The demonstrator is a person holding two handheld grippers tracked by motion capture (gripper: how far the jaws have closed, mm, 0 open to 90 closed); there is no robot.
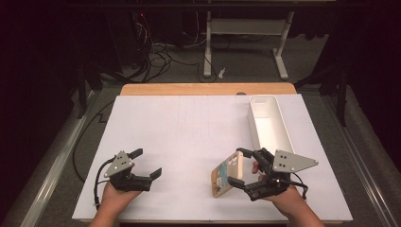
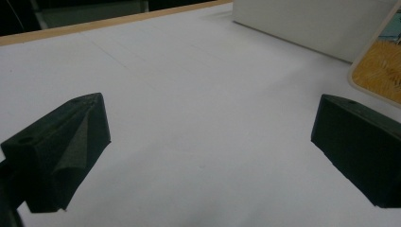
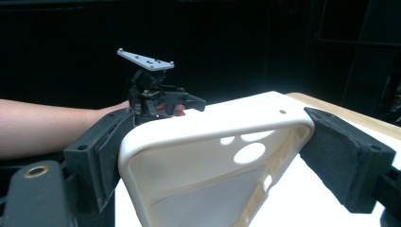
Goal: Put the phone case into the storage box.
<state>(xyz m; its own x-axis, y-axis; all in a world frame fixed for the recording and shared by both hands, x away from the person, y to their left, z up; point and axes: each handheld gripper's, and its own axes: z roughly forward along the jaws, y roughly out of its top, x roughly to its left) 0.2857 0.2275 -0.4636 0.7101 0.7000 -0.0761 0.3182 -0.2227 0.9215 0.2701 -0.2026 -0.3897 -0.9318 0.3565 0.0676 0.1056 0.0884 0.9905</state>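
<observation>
Phone case (image 1: 227, 178) pinched by right claw (image 1: 239, 169) and tilted up off worktop (image 1: 189, 137), presumably presenting it to spread, empty left claw (image 1: 146, 163).

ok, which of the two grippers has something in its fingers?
The right gripper: its fingers are shut on the edges of the phone case, holding it off the table. The left gripper is open, with bare table between its fingers.
</observation>
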